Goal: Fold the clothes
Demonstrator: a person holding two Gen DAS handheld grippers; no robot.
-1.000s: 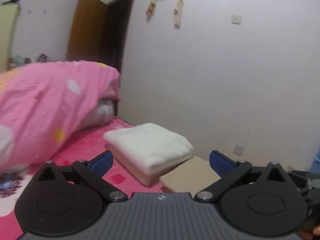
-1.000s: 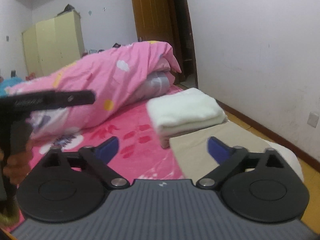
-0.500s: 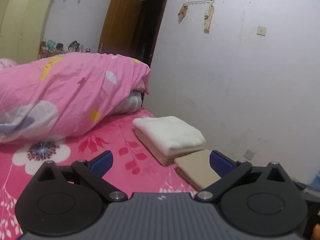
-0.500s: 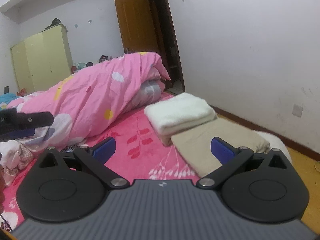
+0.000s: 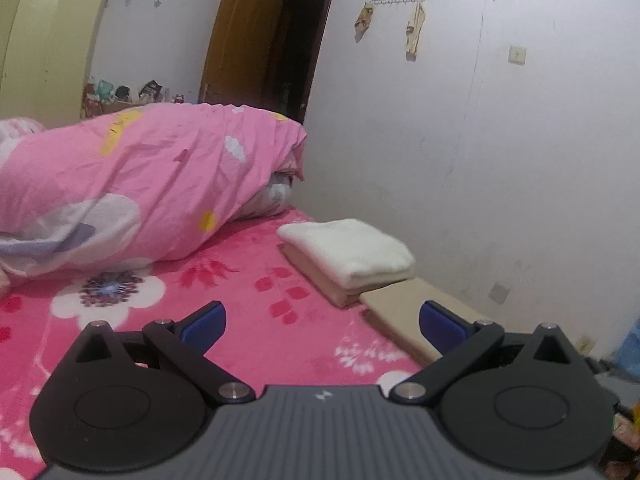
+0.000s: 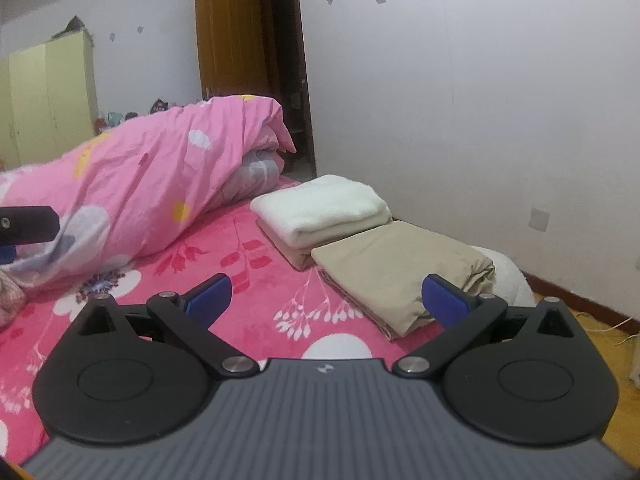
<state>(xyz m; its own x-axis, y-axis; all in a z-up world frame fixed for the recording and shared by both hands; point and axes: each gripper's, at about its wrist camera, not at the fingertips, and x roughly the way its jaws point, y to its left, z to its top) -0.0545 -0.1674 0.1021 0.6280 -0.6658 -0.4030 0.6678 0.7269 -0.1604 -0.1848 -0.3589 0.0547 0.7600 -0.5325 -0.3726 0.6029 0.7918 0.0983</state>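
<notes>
Both tools are empty. The left tool (image 5: 322, 322) hovers over the bed (image 5: 256, 320) with its blue pads spread wide apart and nothing between them. The right tool (image 6: 326, 300) has its pads just as far apart, and it too hangs above the pink flowered bedspread without touching any cloth.

Going by how things lie, a good part of the folding looks done. Along the bed's wall-side edge sits a cream towel (image 6: 320, 204), folded into a thick, tidy block, resting on top of a folded tan piece (image 6: 286, 246) whose edge shows beneath it. Just beside that stack, touching it on the near side, lies a folded beige garment (image 6: 400, 272), flat and square, with its layered edges facing the right tool. All three appear finished and lined up.

What is left is harder to judge. At the far left of the right wrist view a bit of pinkish patterned cloth (image 6: 10, 298) sits crumpled on the bed. It may be a garment waiting its turn, but too little of it shows to be sure. The big pink duvet (image 5: 132, 184) is heaped across the middle of the bed. Whether it counts as part of the job cannot be told.

With both tools open and nothing held, this looks like a pause between garments, or the end of the task.
</notes>
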